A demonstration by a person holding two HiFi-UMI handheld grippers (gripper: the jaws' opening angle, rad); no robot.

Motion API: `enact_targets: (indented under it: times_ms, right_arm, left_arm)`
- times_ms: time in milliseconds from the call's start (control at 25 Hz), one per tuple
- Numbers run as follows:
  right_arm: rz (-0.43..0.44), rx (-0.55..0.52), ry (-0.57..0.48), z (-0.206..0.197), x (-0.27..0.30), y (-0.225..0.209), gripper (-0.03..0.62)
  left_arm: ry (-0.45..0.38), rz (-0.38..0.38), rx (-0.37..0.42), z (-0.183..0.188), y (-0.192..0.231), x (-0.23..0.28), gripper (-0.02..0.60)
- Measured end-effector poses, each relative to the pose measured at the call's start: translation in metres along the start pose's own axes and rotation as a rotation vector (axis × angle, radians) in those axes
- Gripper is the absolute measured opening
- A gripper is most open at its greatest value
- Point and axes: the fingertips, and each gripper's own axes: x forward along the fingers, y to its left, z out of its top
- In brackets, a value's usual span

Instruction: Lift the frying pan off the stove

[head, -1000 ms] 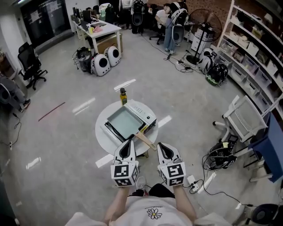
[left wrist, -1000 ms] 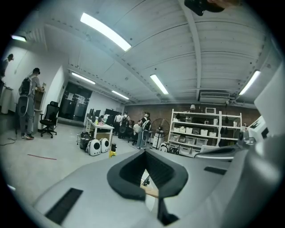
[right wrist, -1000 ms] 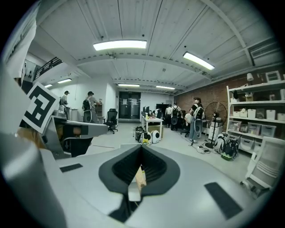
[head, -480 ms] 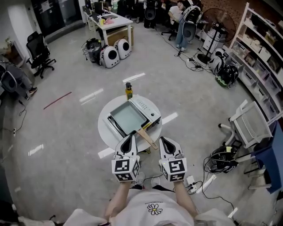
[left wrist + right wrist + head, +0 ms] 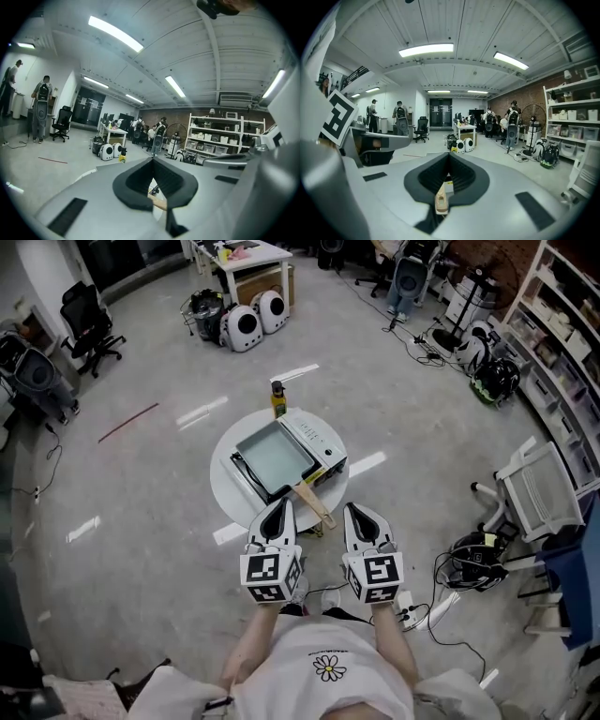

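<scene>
Closer than a second ago, my left gripper (image 5: pixel 279 509) and right gripper (image 5: pixel 355 512) flank the wooden handle (image 5: pixel 313 504), jaws pressed together on nothing. I judge nothing done yet: the frying pan (image 5: pixel 274 459) sits on the stove (image 5: pixel 320 447) on the worktop (image 5: pixel 221 495), ungrasped and unlifted.

The person wears a white T-shirt (image 5: pixel 319 690) with a small daisy print (image 5: pixel 328 668) on the chest, white petals round a yellow centre. The left gripper (image 5: pixel 278 509) and the right gripper (image 5: pixel 357 512) are alike: pale grey moulded shells that taper to a point. Each is lined inside with black ribbed padding (image 5: pixel 429 176). Dark rectangular slots (image 5: pixel 528 204) sit in the flat faces of the shells. At the rear of each gripper is a white cube (image 5: pixel 270 577) bearing black square markers.
</scene>
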Motion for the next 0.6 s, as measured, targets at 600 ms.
enact_targets:
  times_ms: [600]
  right_arm:
    - [0.003,0.011,0.038,-0.011,0.003,-0.013,0.003]
  left_arm:
    - [0.093,-0.031,-0.174,-0.024,0.013,0.036,0.165]
